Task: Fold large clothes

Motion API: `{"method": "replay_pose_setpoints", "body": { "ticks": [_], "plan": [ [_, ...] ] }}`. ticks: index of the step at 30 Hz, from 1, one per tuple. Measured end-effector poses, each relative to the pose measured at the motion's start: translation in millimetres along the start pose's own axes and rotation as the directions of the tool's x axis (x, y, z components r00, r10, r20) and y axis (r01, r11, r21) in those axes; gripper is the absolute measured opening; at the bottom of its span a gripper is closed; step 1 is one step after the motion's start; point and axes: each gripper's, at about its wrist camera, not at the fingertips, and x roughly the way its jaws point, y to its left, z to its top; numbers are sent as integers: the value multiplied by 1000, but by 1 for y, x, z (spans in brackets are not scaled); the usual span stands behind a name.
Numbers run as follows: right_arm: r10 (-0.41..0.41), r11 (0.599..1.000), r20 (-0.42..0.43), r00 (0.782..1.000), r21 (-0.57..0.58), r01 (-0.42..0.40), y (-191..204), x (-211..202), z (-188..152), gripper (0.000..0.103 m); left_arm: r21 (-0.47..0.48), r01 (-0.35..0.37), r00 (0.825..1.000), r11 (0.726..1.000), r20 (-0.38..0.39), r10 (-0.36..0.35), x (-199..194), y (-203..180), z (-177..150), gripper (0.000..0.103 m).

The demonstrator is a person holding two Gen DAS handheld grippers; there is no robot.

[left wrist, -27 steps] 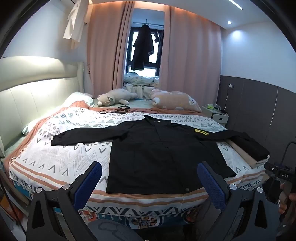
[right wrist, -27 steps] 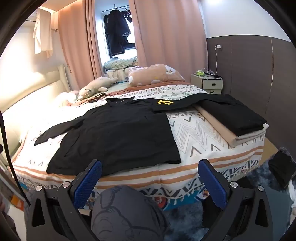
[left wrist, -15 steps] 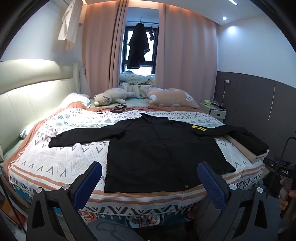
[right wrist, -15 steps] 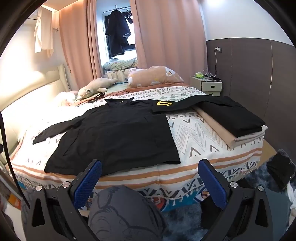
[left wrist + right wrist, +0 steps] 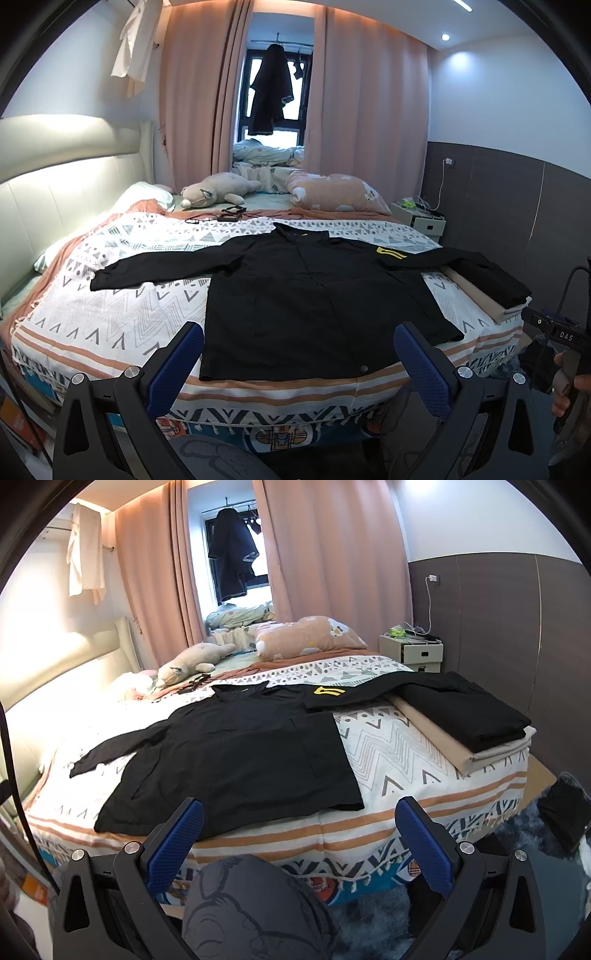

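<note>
A large black long-sleeved shirt point(image 5: 314, 291) with a yellow patch lies spread flat on the patterned bed point(image 5: 110, 317), sleeves out to both sides. It also shows in the right wrist view point(image 5: 236, 753). My left gripper point(image 5: 297, 354) is open and empty, held in front of the bed's near edge, short of the shirt's hem. My right gripper point(image 5: 298, 830) is open and empty, also short of the bed edge, near the shirt's right hem corner.
A stack of folded black and beige cloth point(image 5: 476, 720) sits at the bed's right edge, under the shirt's right sleeve end. Plush toys point(image 5: 214, 192), a pillow point(image 5: 336, 192) and cables lie at the far side. A nightstand point(image 5: 412, 651) stands at the right wall.
Both grippers have drawn back slightly and tilted; the bed and shirt sit a little lower and farther in view. The shirt has not moved.
</note>
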Motion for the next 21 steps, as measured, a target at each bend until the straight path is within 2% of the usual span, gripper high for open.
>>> {"method": "replay_pose_setpoints", "body": {
  "ticks": [21],
  "plan": [
    [13,1000,6,1000,0,-13,3,2,-1,103,-3,5,1000,1000,-2,-5,0,-3,-3,103]
  ]
}}
